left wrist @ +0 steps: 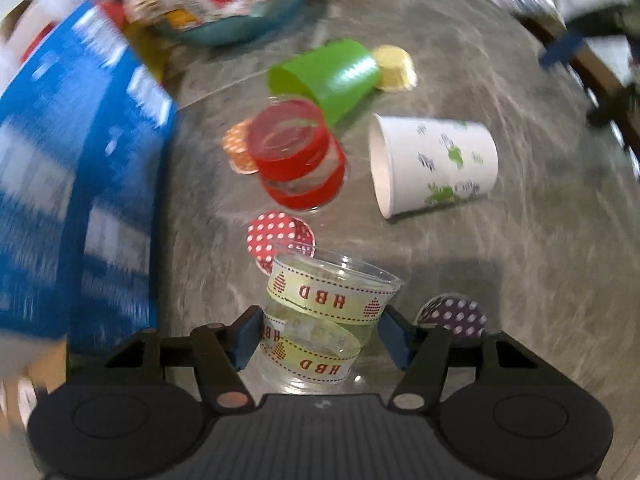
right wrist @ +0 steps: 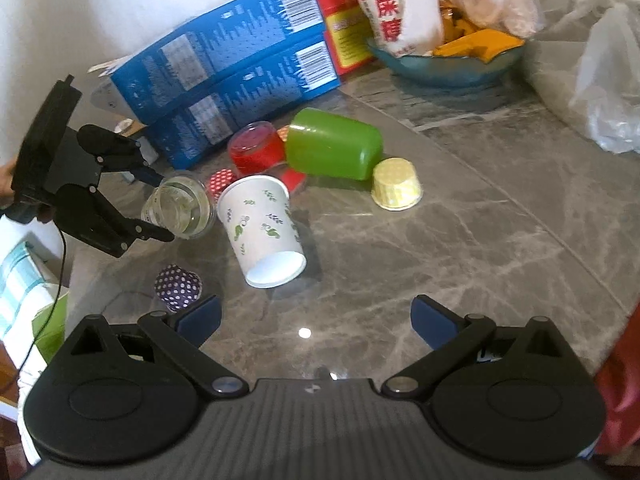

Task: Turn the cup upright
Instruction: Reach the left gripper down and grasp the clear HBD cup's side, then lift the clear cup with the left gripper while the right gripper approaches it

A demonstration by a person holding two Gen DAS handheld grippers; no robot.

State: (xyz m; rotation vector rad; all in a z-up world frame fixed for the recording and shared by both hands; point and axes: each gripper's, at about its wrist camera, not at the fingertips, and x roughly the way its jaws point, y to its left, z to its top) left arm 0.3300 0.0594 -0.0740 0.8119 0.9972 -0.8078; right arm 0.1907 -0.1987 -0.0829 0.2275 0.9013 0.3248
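My left gripper (left wrist: 316,336) is shut on a clear plastic cup with yellow "HBD" ribbon bands (left wrist: 320,328) and holds it tilted above the grey marble table (right wrist: 440,240). The same cup (right wrist: 180,210) and gripper (right wrist: 160,208) show at the left of the right wrist view. A white paper cup with green leaves (right wrist: 264,228) lies on its side mid-table; it also shows in the left wrist view (left wrist: 436,164). A green cup (right wrist: 334,148) lies on its side behind it. A clear cup with red bands (right wrist: 256,148) stands mouth down. My right gripper (right wrist: 316,320) is open and empty.
Cupcake liners lie around: yellow (right wrist: 396,184), purple dotted (right wrist: 176,286), red dotted (right wrist: 222,180). Blue boxes (right wrist: 232,76) are stacked at the back left. A blue bowl of snack bags (right wrist: 448,60) and plastic bags (right wrist: 608,92) sit at the back right.
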